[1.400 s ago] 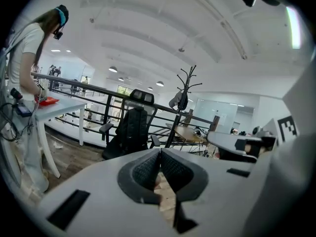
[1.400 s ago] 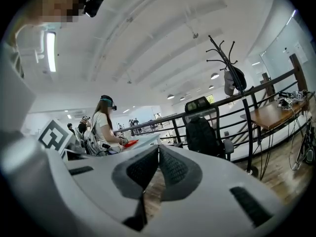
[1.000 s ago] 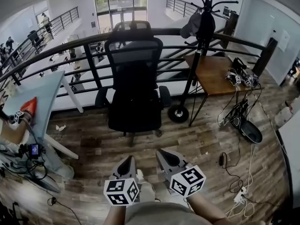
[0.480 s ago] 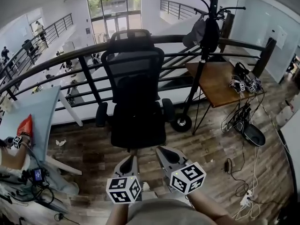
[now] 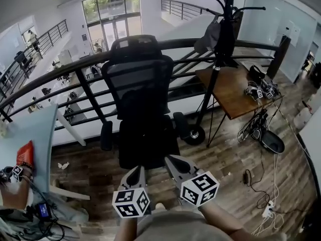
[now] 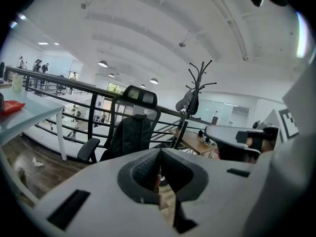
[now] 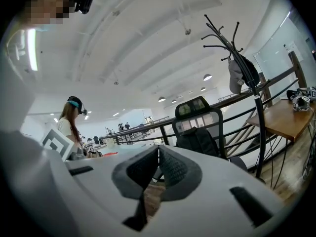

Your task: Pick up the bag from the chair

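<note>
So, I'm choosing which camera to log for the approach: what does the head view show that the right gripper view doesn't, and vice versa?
Only the head view: the marker cube on the right gripper, the coat stand's round base, and the glass doors beyond the railing.
Only the right gripper view: a nearby person in a headset, and that gripper's jaws meeting, nothing between them.
Both: the black chair with the dark bag on it, the coat stand, the railing and the wooden table.

Bag (image 5: 143,102), seemingly, on chair (image 5: 150,149); coat stand (image 5: 219,54) right, railing (image 5: 75,73) behind
</note>
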